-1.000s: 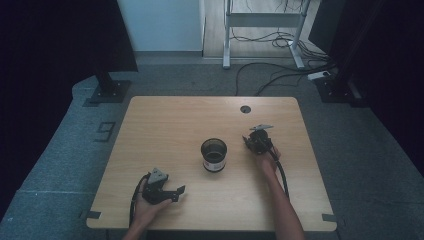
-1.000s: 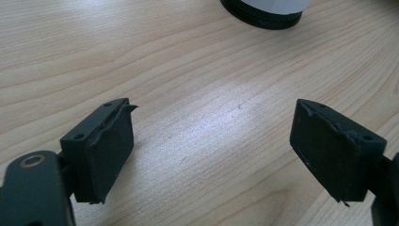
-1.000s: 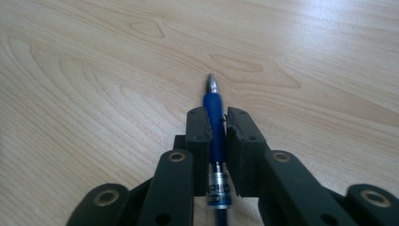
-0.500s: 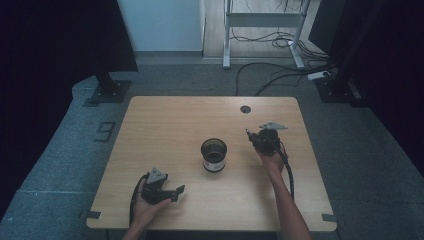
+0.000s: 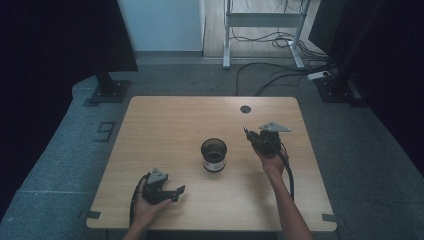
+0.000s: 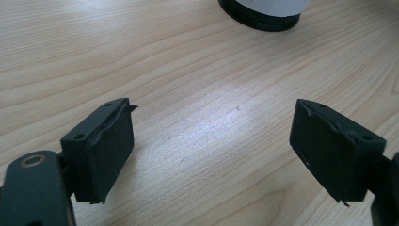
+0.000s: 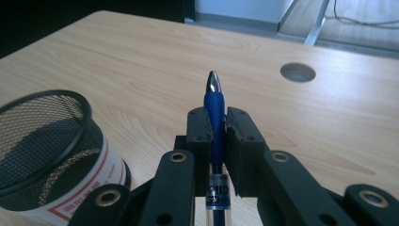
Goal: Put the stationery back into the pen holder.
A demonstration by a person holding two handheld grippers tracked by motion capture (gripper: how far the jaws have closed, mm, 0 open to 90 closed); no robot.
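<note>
Blue pen [image 7: 215,110] clamped in the raised right tool [image 7: 217,123] — left tool [image 6: 211,150] apart, low on the table [image 5: 165,125].

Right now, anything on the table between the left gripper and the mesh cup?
Nothing. In the left gripper view, bare wood runs from the left gripper, jaws apart, to the mesh cup. The high view shows the same empty stretch of table.

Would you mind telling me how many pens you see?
1: a blue pen clamped in the right claw, raised just right of the mesh cup. The cup's inside is dark, so more may be hidden.
</note>
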